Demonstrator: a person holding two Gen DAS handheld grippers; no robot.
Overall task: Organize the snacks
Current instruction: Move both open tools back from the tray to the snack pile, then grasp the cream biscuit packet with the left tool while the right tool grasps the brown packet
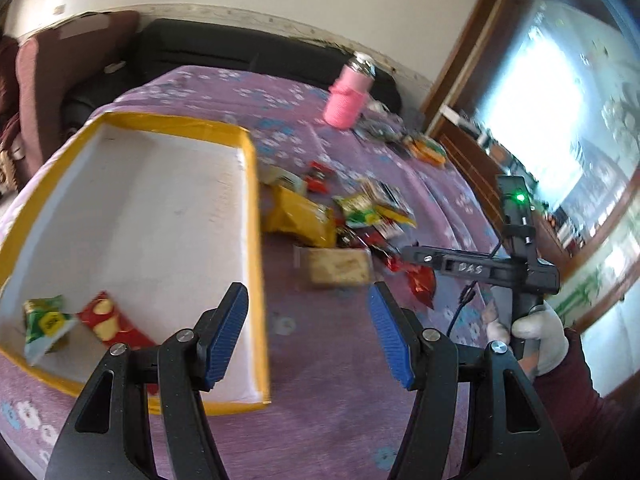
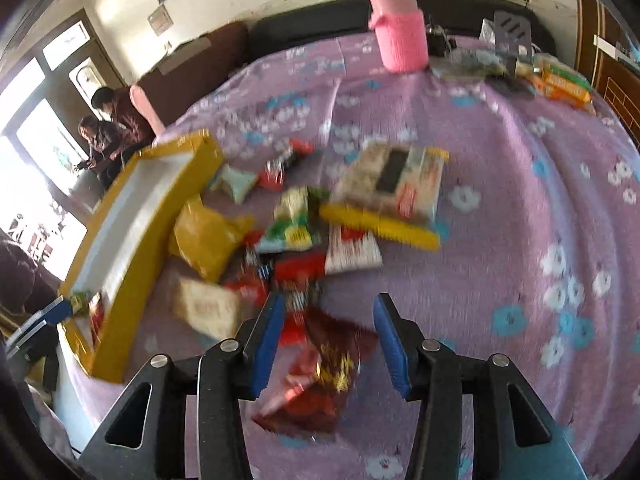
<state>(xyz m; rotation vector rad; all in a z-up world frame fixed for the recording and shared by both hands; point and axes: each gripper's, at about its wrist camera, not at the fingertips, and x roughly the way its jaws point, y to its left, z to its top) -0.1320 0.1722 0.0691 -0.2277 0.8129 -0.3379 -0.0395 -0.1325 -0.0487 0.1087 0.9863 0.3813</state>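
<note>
Left gripper (image 1: 308,330) gapes, holding nothing, over the yellow-rimmed tray's (image 1: 252,184) near corner; only this view shows two packets (image 1: 86,324) inside. Right gripper (image 2: 328,338), spread, straddles a red packet (image 2: 320,376); beyond lie the snack pile (image 2: 304,220) and pink bottle (image 2: 400,36)

purple floral tablecloth (image 2: 500,208) looks soft matt cloth; snack packets (image 2: 316,380) glossy foil; box (image 1: 256,208) matt white card inside.

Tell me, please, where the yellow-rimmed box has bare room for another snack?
Most of the box floor is bare, from the far rim toward the green packet and red packet in its near corner. Beside it, the snack pile is crowded.
</note>
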